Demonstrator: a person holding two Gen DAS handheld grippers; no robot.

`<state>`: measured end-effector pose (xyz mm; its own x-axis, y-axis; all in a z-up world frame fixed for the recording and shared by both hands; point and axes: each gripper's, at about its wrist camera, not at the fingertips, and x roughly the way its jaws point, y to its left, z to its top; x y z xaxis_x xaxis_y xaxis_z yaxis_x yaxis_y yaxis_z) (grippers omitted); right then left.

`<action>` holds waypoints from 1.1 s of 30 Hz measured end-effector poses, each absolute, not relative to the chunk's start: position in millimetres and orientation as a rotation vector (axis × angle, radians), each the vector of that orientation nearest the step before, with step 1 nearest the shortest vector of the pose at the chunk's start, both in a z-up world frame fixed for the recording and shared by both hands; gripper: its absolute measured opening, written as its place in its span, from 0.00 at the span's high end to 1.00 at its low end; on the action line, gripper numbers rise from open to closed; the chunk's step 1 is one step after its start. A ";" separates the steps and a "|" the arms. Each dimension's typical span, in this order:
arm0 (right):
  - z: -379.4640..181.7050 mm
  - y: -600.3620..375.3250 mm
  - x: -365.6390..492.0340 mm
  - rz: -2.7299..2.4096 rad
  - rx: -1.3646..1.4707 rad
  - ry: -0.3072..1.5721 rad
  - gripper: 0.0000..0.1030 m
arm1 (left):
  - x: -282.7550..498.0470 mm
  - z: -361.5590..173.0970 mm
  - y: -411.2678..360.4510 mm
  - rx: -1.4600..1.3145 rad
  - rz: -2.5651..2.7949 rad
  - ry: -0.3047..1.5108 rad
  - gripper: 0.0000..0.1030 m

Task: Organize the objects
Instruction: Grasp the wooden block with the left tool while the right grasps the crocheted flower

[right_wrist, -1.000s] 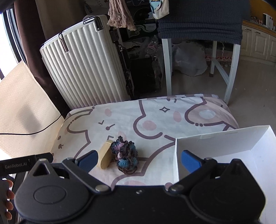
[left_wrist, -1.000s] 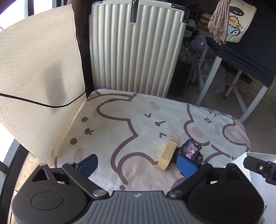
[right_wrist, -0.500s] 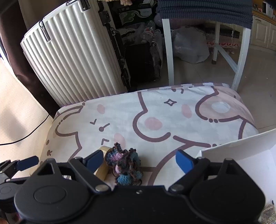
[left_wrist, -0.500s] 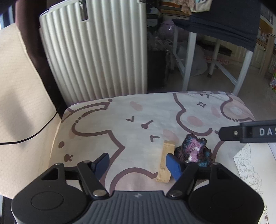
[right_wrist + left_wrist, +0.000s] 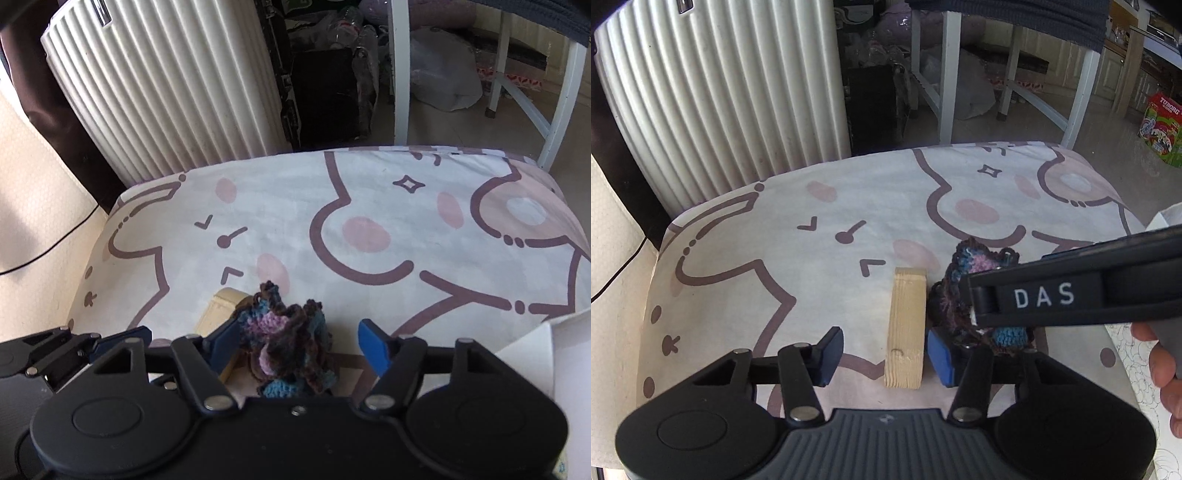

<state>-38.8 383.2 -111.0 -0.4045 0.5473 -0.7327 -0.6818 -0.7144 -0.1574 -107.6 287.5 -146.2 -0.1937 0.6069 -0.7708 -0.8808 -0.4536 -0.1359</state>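
Black ribbed left gripper (image 5: 882, 350), blue pads, silver screws, white "DAS" lettering

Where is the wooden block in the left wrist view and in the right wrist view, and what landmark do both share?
Left wrist view: the wooden block stands on edge at lower centre, between the left gripper's pads.
Right wrist view: the block is lower left of centre, half hidden behind the crocheted yarn piece.
Shared landmark: the ribbed white suitcase at upper left.
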 end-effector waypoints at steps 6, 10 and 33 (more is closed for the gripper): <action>-133.1 397.0 -41.3 2.117 -1.093 0.280 0.33 | -107.0 -160.1 295.6 -0.984 1.802 0.429 0.55; -143.3 403.5 -41.6 2.106 -1.112 0.344 0.37 | -105.7 -165.1 299.9 -0.993 1.795 0.434 0.61; -134.7 410.9 -23.5 2.075 -1.170 0.339 0.55 | -105.7 -165.9 301.3 -1.117 1.686 0.504 0.66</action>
<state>-23.5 410.9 -134.7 -0.3299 0.4593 -0.8248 -0.6977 -0.7072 -0.1148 -105.7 301.3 -165.9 -0.0633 0.5113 -0.8571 -0.8979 -0.4041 -0.1747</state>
